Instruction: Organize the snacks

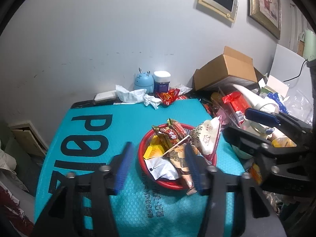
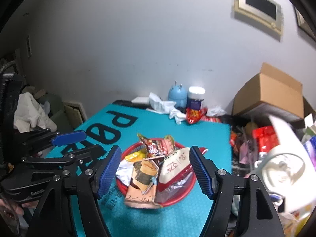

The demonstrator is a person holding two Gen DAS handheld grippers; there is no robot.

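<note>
Both grippers empty, jaws apart: left gripper (image 1: 158,167) moderately wide, right gripper (image 2: 155,172) wider. Just beyond both, red basket (image 2: 177,199) on teal mat (image 1: 122,118), packets piled inside. Stray red snack bag (image 1: 168,96) lies far, nearer the right gripper.
</note>
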